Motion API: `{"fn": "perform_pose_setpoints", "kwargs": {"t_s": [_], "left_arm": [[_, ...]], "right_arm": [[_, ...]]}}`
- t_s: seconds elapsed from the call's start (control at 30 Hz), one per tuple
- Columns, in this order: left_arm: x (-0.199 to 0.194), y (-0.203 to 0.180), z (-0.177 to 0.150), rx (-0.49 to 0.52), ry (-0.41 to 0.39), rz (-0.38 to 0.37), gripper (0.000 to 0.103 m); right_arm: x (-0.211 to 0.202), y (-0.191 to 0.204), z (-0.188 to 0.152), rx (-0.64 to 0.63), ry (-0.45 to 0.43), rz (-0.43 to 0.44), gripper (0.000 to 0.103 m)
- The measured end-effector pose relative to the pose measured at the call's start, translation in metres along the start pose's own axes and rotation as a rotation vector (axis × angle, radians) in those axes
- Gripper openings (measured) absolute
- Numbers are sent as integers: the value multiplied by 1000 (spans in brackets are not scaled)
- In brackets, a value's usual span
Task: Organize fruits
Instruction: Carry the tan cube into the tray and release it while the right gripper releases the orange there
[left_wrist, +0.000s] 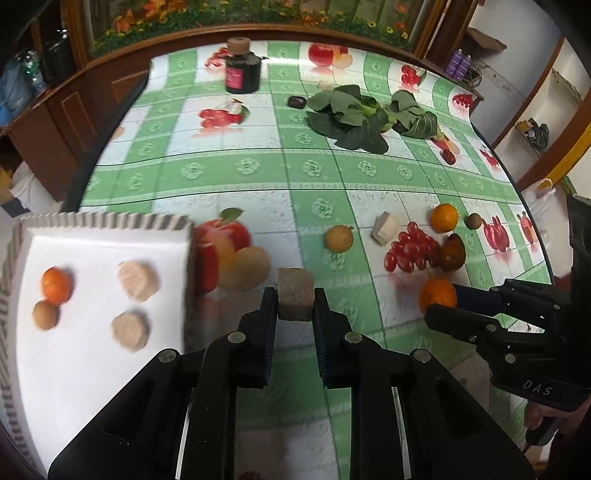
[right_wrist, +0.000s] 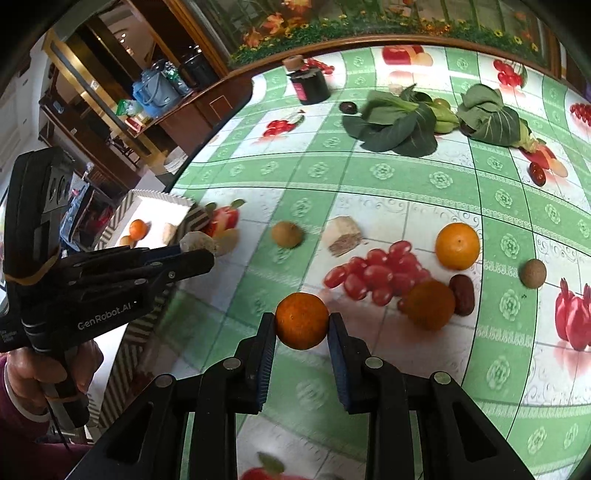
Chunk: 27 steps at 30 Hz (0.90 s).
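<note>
left gripper (left_wrist: 295, 302) pinching chunk (left_wrist: 295, 298) | right gripper (right_wrist: 302, 325) pinching tangerine (right_wrist: 302, 320) | risk: round fruit squirts out, thin grip near tips

Tray (left_wrist: 22, 236) cut off at 9 o'clock edge, blurred w/ contents. Right gripper (left_wrist: 441, 304) hides part of tangerine (left_wrist: 436, 293). Apple print (right_wrist: 258, 474) cut at 6 o'clock. Dark bit (left_wrist: 297, 102) by greens (left_wrist: 354, 114) too small to ID.
</note>
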<state>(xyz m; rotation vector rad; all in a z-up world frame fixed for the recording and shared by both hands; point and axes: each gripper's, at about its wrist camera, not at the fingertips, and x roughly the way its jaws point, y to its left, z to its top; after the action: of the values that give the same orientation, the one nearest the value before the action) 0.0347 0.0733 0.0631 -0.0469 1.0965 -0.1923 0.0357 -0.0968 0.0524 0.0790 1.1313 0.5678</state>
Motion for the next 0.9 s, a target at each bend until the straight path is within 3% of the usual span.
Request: {"fn": "perform_pose_setpoints", "kwargs": {"t_s": [0.53,0.9], "left_arm": [[-65,63,-42,-79,-83,121,18],[-86,111,-59,-123,-103,174,18]], "right_arm": [[0,83,-8,-68,-2,75,28],[17,144,-2,-149,10,108,28]]}}
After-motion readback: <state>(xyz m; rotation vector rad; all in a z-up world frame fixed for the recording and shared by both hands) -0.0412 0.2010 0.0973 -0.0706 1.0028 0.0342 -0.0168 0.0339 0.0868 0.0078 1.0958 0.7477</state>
